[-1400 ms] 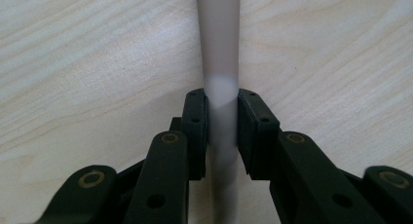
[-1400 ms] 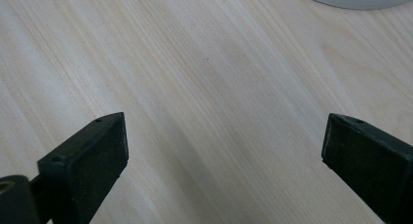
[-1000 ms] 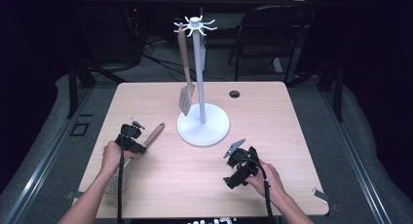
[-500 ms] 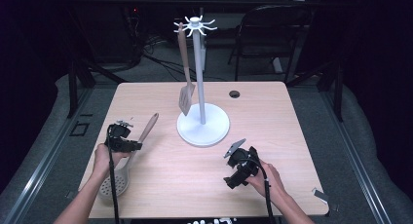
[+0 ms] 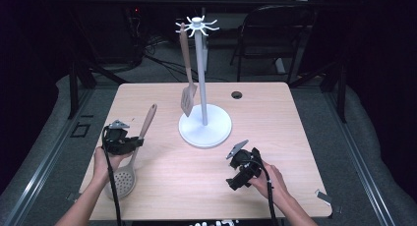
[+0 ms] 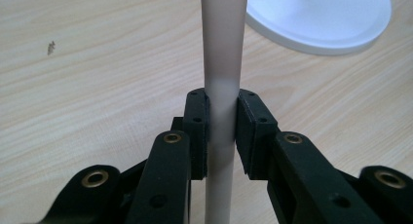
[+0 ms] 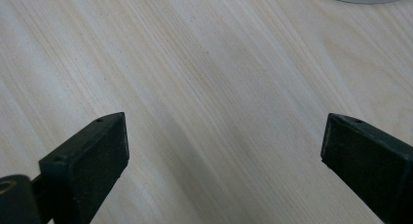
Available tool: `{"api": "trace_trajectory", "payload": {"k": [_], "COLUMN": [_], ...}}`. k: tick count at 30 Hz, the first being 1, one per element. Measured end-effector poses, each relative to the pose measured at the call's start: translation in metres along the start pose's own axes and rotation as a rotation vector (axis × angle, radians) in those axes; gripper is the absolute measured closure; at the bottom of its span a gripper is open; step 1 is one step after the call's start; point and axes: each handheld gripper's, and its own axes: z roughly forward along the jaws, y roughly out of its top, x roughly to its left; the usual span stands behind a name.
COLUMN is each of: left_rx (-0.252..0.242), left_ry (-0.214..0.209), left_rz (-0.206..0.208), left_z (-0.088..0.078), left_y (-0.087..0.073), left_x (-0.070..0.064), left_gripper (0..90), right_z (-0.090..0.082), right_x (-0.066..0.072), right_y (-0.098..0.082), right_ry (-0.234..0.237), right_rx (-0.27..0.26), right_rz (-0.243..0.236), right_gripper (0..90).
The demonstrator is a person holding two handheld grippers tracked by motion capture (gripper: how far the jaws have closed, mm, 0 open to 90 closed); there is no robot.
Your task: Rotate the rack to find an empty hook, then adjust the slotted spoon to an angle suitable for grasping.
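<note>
Since prev frame, left gripper (image 5: 129, 144) has slid toward frame left w/ slotted spoon (image 5: 133, 157), jaws pinching handle mid-shaft. Handle runs up-right toward rack (image 5: 204, 130), frame centre. Right gripper (image 7: 224, 151) spread, idle.

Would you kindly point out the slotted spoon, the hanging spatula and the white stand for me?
slotted spoon (image 5: 123, 180): high view, on its perforated bowl.
hanging spatula (image 5: 188, 100): high view, on its blade.
white stand (image 5: 205, 129): high view, on its round base.
</note>
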Motion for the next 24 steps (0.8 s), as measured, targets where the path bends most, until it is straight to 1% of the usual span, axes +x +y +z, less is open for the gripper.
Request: {"api": "trace_trajectory", "payload": {"k": [1, 4, 5, 6, 8, 9, 11, 12, 16, 17, 18, 20, 21, 22, 24], "left_rx": [-0.007, -0.045, -0.051, -0.061, -0.079, -0.087, -0.109, -0.12, -0.172, -0.172, -0.194, -0.219, -0.229, -0.243, -0.271], "left_ry": [-0.005, 0.005, 0.005, 0.01, 0.02, 0.02, 0.032, 0.036, 0.051, 0.051, 0.055, 0.062, 0.064, 0.065, 0.064], "left_rz": [0.0, -0.003, 0.0, 0.004, 0.013, 0.019, 0.026, 0.031, 0.033, 0.033, 0.036, 0.036, 0.038, 0.036, 0.037], "left_z": [-0.002, -0.006, -0.007, -0.008, -0.011, -0.013, -0.016, -0.018, -0.027, -0.027, -0.031, -0.035, -0.037, -0.039, -0.043], "left_y": [0.0, 0.0, 0.0, 0.0, 0.0, 0.0, 0.0, 0.001, 0.0, 0.0, 0.0, 0.0, 0.0, -0.001, -0.002], "left_x": [0.0, -0.002, -0.002, -0.003, -0.006, -0.007, -0.01, -0.011, -0.016, -0.016, -0.018, -0.019, -0.02, -0.021, -0.023], "left_gripper": [75.8, 75.9, 75.8, 75.9, 75.9, 75.8, 75.8, 75.9, 75.8, 75.8, 75.8, 75.8, 75.8, 75.8, 75.8], "right_z": [0.0, 0.001, 0.0, 0.001, 0.001, 0.002, 0.002, 0.002, 0.003, 0.004, 0.003, 0.003, 0.004, 0.004, 0.003], "right_x": [0.0, -0.001, -0.001, -0.001, -0.001, -0.001, -0.001, 0.0, 0.001, 0.001, 0.001, 0.001, 0.001, 0.0, 0.001], "right_y": [0.0, 0.0, 0.0, 0.0, 0.001, 0.001, 0.001, 0.001, 0.002, 0.002, 0.002, 0.002, 0.002, 0.002, 0.002], "right_ry": [0.0, -0.003, -0.009, 0.0, -0.007, -0.001, -0.009, -0.002, 0.0, 0.001, -0.007, -0.008, -0.001, 0.001, -0.005], "right_rx": [-0.001, -0.002, 0.011, 0.005, 0.019, 0.01, 0.019, 0.016, 0.019, 0.02, 0.029, 0.031, 0.02, 0.02, 0.03], "right_rz": [-0.001, -0.006, -0.011, 0.001, -0.005, -0.002, -0.01, -0.001, -0.004, -0.005, -0.012, -0.012, -0.002, -0.001, -0.011], "right_gripper": [2.9, 2.9, 3.0, 3.0, 3.0, 3.0, 3.0, 3.1, 3.2, 3.2, 3.2, 3.2, 3.2, 3.3, 3.2]}}
